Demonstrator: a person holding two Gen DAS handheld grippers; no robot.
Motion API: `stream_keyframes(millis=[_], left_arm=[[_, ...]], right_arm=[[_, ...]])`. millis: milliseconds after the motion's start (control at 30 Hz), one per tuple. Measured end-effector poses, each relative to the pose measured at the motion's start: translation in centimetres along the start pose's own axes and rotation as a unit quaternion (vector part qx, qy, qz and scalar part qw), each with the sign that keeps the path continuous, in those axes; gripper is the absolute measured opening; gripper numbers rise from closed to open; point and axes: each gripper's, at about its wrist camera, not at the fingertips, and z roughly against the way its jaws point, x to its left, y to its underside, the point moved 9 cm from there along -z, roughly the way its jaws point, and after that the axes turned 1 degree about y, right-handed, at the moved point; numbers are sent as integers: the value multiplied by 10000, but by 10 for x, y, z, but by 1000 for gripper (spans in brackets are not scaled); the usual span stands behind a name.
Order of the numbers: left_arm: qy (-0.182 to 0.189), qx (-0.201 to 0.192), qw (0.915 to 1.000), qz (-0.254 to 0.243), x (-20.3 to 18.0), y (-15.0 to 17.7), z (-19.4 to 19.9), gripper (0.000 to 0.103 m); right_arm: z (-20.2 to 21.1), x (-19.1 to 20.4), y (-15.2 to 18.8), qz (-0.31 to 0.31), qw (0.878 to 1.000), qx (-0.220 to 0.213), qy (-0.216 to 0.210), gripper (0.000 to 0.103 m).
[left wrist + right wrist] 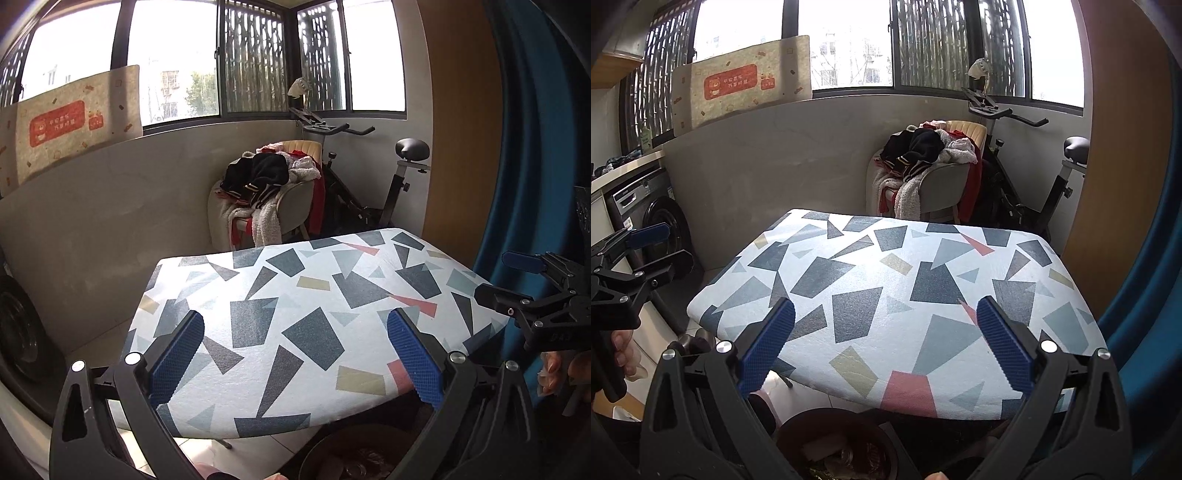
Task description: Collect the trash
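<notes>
My left gripper (295, 325) is open and empty, held above the near part of a table with a geometric-patterned cover (314, 295). My right gripper (885, 314) is open and empty above the same table (886, 280). No loose trash shows on the tabletop. A dark round bin (842, 443) with scraps inside sits on the floor under the table's near edge, below the right gripper; its rim also shows in the left wrist view (354, 454). The right gripper appears at the right edge of the left wrist view (517, 280), and the left gripper at the left edge of the right wrist view (661, 251).
A chair piled with clothes (273, 192) and an exercise bike (369, 173) stand behind the table by the windows. A washing machine (653, 225) is at the left. A blue curtain (524, 147) and a wood panel (1123, 147) are at the right.
</notes>
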Motion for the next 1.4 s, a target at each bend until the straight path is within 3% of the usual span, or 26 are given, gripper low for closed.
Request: stream_keyframes(millis=[1400], left_arm=[[-66, 85, 9999, 33, 6, 10, 0, 97]], right_arm=[[-4, -2, 16, -34, 10000, 83, 37, 97]])
